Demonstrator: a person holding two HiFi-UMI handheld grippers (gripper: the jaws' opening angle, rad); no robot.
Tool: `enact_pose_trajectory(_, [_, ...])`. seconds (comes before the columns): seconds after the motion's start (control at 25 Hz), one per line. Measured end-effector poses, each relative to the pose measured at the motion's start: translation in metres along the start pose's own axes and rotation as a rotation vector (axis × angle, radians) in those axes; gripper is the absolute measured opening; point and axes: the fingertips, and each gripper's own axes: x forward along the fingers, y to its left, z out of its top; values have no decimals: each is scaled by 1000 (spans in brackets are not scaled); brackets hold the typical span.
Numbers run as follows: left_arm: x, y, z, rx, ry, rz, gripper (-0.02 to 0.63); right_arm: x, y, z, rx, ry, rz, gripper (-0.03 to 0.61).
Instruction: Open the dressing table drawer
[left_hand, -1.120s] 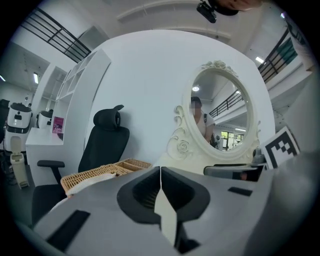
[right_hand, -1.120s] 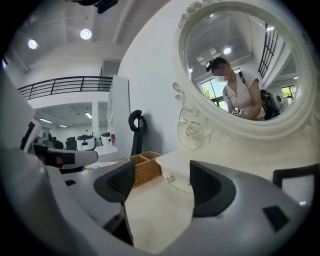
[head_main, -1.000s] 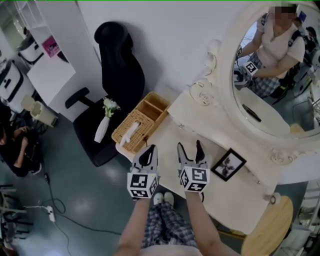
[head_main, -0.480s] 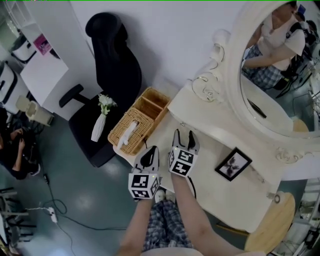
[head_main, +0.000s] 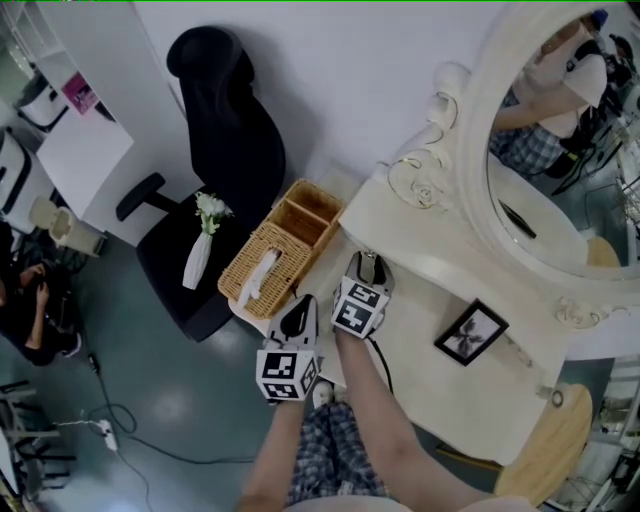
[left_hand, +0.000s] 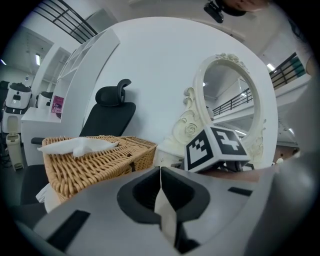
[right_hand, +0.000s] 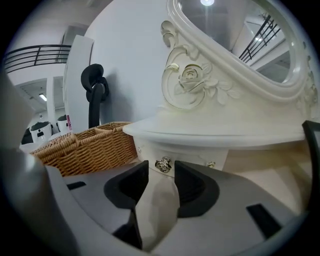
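The small drawer (right_hand: 186, 154) sits under the cream shelf at the mirror's base, with a metal rose-shaped knob (right_hand: 163, 164) on its front. My right gripper (right_hand: 161, 172) points at that front. Its jaws have just been closing and now stand narrowly apart, with the knob between the fingertips and a sliver of gap on each side. From the head view, the right gripper (head_main: 369, 264) lies on the dressing table (head_main: 430, 385) against the shelf, and the drawer front is hidden. My left gripper (head_main: 297, 316) hovers at the table's front left corner, shut and empty (left_hand: 160, 170).
A wicker basket (head_main: 282, 248) with tissues stands just left of the right gripper. A framed picture (head_main: 471, 332) lies to the right on the tabletop. The oval mirror (head_main: 560, 150) rises behind. On the floor left are a black chair (head_main: 215, 150) and a flower vase (head_main: 200, 255).
The right gripper has moved left and forward to the shelf at the mirror's base, dipped down, and its jaws have narrowed. The left gripper has sunk slightly.
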Motion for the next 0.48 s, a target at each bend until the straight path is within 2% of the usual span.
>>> enact_pose_trajectory(0.2, [4,-2,1,0,5,-11,31,5,-5,-1,3,22,-26,127])
enact_pose_trajectory(0.48, [4,-1,1,-1,5,-12,31,5,-2,-2,11,31,-24,107])
